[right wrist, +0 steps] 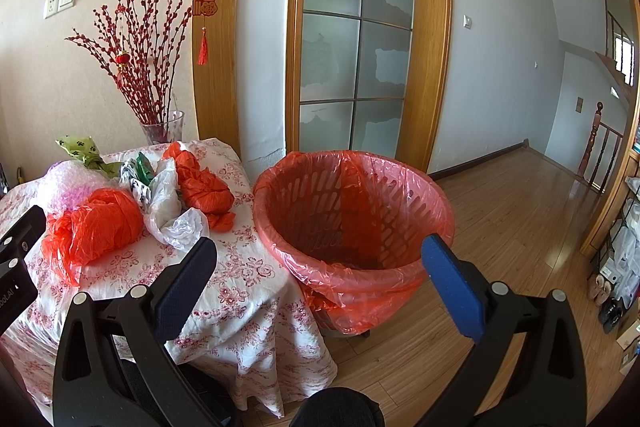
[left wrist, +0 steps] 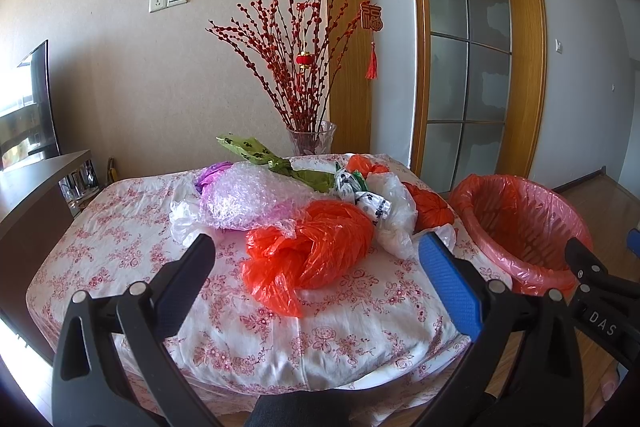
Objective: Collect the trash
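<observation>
While I hold both tools above the near edge of the table (left wrist: 132,227), my left gripper (left wrist: 316,251) is spread wide and grasps nothing, its fingers framing a crumpled orange bag (left wrist: 308,251). My right gripper (right wrist: 320,251) is likewise spread and bare, aimed at the bin (right wrist: 400,187). Behind the orange bag lie bubble wrap (left wrist: 248,199), a white bag (left wrist: 392,211), a green bag (left wrist: 280,163) and a second orange bag (left wrist: 428,207). The red-lined bin stands on the wooden floor (right wrist: 512,203), just beside the table's right edge.
</observation>
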